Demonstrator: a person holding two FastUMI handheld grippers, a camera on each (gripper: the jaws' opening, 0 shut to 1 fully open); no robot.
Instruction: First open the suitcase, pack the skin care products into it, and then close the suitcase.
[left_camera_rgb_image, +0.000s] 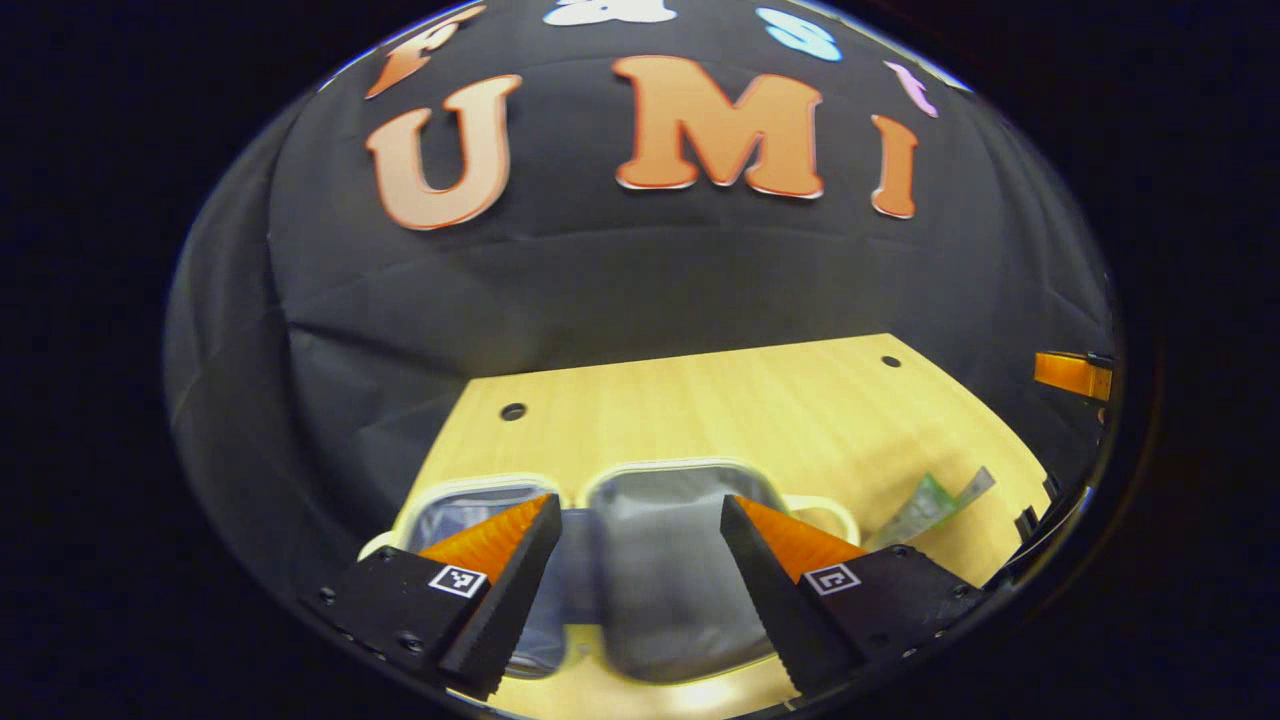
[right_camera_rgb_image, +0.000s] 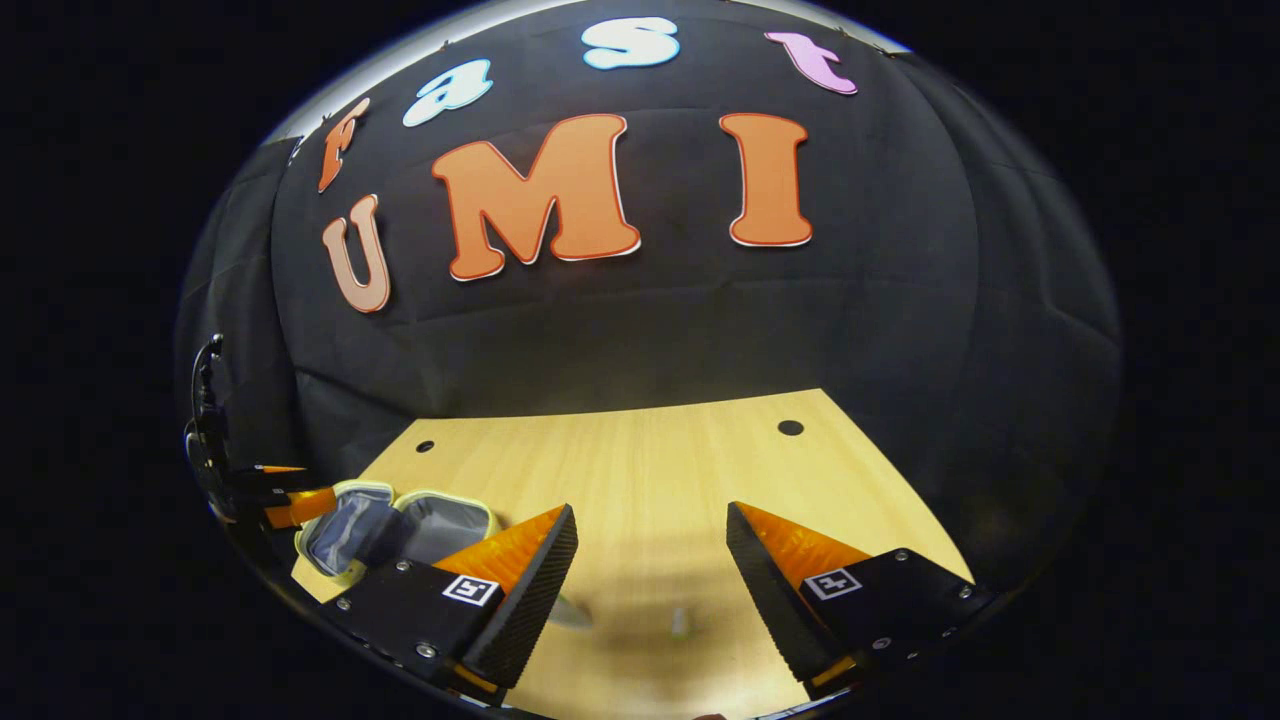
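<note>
A small suitcase (left_camera_rgb_image: 680, 560) with a pale rim and grey lining lies wide open on the wooden table, both halves flat. My left gripper (left_camera_rgb_image: 640, 505) hovers open just above it, with nothing between the fingers. To the right of the case lies a green skin care tube (left_camera_rgb_image: 930, 505). In the right gripper view the open suitcase (right_camera_rgb_image: 400, 530) sits at the far left, with the left gripper (right_camera_rgb_image: 290, 505) beside it. My right gripper (right_camera_rgb_image: 650, 510) is open over bare table. A pale piece of the tube (right_camera_rgb_image: 572, 612) peeks out beside its left finger.
The wooden table (left_camera_rgb_image: 700, 400) has two round holes near its far edge and ends at the black cloth wall. In the left gripper view the right gripper (left_camera_rgb_image: 1075, 375) shows at the far right edge.
</note>
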